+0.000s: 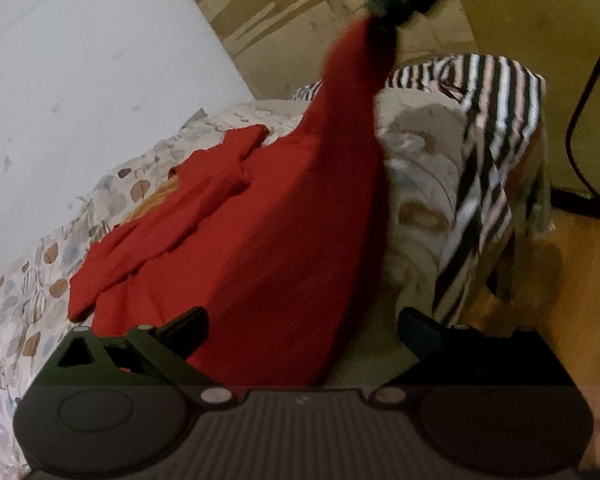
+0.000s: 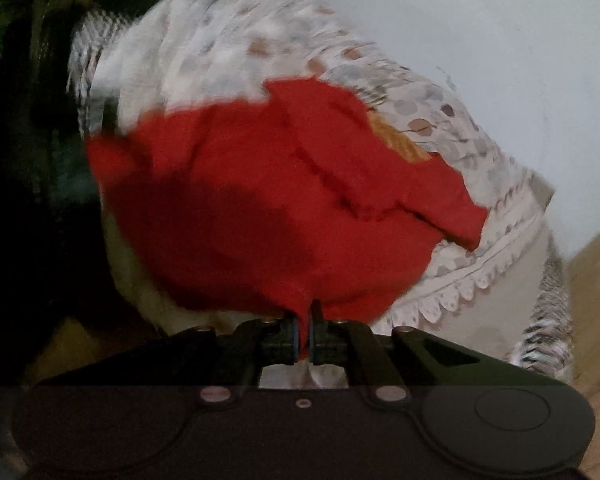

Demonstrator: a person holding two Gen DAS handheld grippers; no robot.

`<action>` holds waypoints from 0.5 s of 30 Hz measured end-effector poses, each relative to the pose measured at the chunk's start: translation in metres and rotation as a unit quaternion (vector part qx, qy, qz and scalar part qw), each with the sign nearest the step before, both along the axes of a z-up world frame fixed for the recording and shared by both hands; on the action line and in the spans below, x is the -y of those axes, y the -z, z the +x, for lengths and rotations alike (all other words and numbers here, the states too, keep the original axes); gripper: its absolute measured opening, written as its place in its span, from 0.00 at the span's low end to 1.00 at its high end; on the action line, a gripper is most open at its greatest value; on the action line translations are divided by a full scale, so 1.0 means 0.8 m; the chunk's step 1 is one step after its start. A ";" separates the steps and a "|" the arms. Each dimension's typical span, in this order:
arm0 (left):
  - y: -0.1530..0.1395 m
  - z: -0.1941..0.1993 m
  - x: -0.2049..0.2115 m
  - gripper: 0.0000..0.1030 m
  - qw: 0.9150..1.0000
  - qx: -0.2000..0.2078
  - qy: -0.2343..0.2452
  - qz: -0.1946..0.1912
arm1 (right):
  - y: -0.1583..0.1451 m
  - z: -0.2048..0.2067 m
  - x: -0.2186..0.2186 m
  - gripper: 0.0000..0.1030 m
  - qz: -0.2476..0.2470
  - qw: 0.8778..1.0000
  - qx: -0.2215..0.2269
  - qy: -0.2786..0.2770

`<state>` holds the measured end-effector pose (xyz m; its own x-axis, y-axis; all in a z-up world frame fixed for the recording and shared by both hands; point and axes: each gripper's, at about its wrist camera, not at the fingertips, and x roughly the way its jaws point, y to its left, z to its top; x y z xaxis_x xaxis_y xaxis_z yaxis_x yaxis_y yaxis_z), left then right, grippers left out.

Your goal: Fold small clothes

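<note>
The right tool [image 2: 305,322] has its fingers pinched tight on an edge of the red garment [image 2: 260,200], which hangs up from the bed to that grip, while the left tool [image 1: 302,332] stands wide, its fingers either side of the cloth's near edge and pressing on nothing. The rest of the garment lies rumpled on the bed's patterned cover [image 1: 28,304], a sleeve-like part [image 1: 148,232] bunched beside the main body, with something orange [image 1: 156,200] peeping from under it. I'd judge the folding barely begun: no neat crease shows, the piece looks to be getting lifted to spread or turn, and all the folds remain to be made. A striped garment [image 1: 496,120] waits crumpled further along the bed, unfolded too, near the wall [image 1: 80,60]
</note>
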<state>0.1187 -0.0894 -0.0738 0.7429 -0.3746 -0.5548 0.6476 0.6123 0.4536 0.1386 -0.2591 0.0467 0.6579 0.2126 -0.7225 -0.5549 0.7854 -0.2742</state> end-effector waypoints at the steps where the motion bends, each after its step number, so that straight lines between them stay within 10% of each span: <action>1: 0.001 0.005 0.010 1.00 1.000 -0.001 -0.009 -0.005 | -0.012 0.009 0.002 0.03 0.022 1.000 -0.005 0.010; 6: 0.003 0.033 0.026 1.00 0.997 0.009 -0.077 -0.009 | -0.050 0.035 0.010 0.03 0.094 0.995 -0.003 0.033; 11: -0.003 0.056 -0.023 0.61 0.988 0.026 -0.152 0.013 | -0.067 0.037 0.022 0.03 0.108 0.993 0.020 0.045; 15: -0.003 0.057 -0.081 0.58 0.983 0.033 -0.173 0.040 | -0.063 0.022 0.033 0.03 0.113 0.991 0.031 0.064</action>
<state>0.1644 -0.0243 -0.0714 0.8532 -0.0489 -0.5193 0.3739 0.7514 0.5436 0.1558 -0.2853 0.0972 0.7311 0.2760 -0.6240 -0.4339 0.8938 -0.1131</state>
